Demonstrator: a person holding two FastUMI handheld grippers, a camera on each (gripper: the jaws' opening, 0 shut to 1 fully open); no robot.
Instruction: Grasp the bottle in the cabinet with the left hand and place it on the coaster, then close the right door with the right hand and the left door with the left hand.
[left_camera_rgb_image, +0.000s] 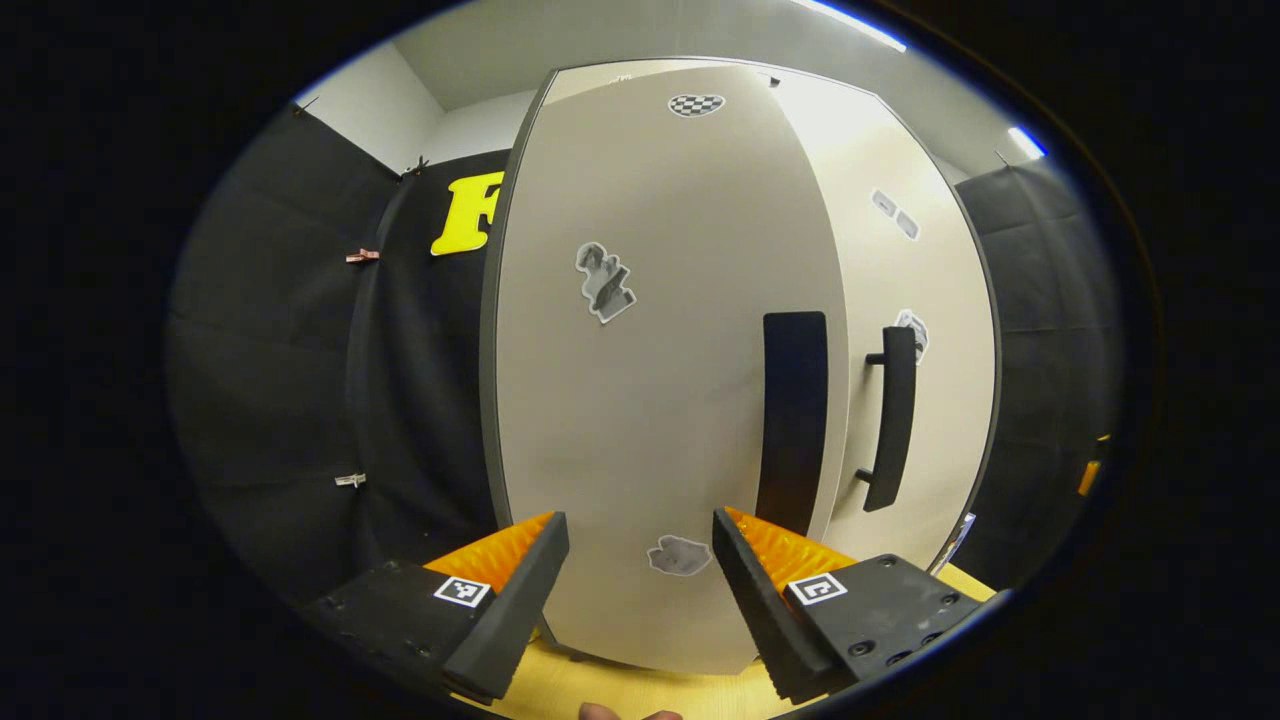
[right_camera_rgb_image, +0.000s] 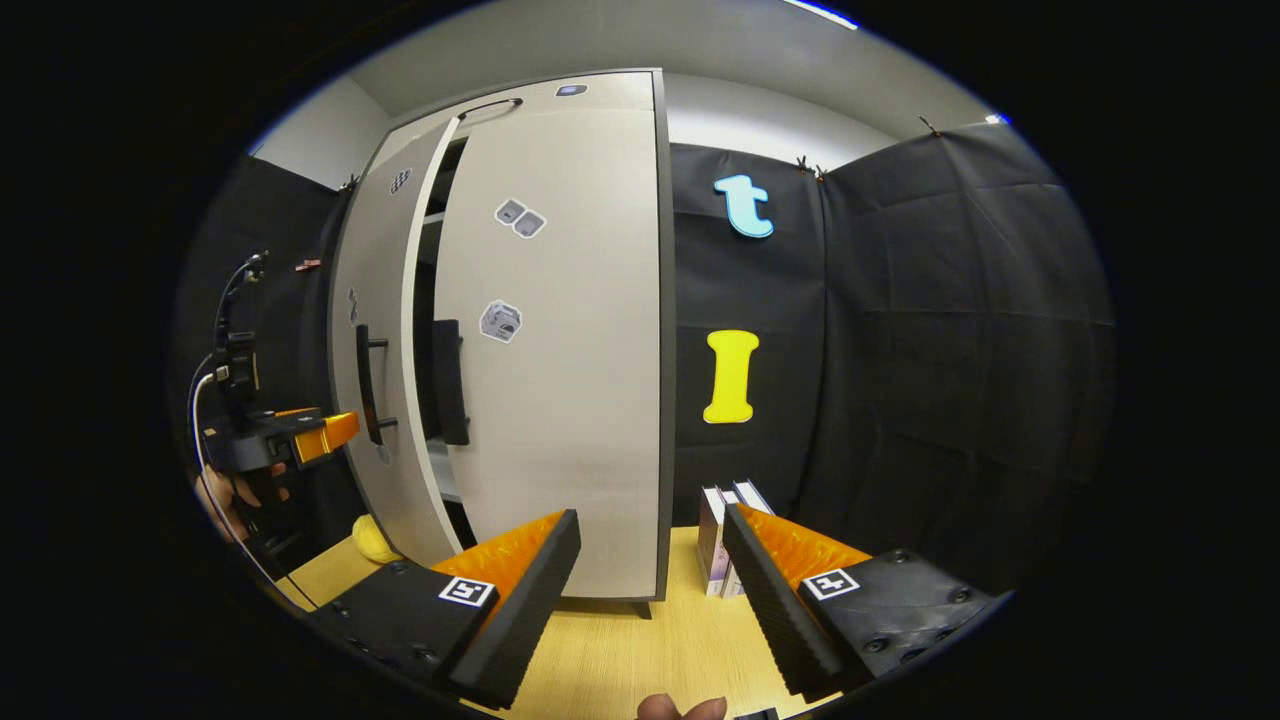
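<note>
The pale cabinet's left door (left_camera_rgb_image: 640, 400) stands close in front of my left gripper (left_camera_rgb_image: 640, 518), which is open with nothing between its fingers. That door's dark handle (left_camera_rgb_image: 793, 420) is just right of the gripper's line. Beyond it is the right door (left_camera_rgb_image: 930, 300) with its own handle (left_camera_rgb_image: 893, 420). In the right gripper view the right door (right_camera_rgb_image: 560, 400) lies flat against the cabinet and the left door (right_camera_rgb_image: 380, 330) is ajar, a dark gap with shelves between them. My right gripper (right_camera_rgb_image: 650, 520) is open, back from the cabinet. The left gripper (right_camera_rgb_image: 325, 432) sits at the left door's outer face.
The cabinet stands on a light wooden table (right_camera_rgb_image: 610, 650). Two white boxes (right_camera_rgb_image: 725, 540) stand upright just right of the cabinet. A yellow rounded thing (right_camera_rgb_image: 375, 540) lies on the table by the left door's foot. A hand (right_camera_rgb_image: 235, 490) holds the left gripper. Black cloth walls surround the booth.
</note>
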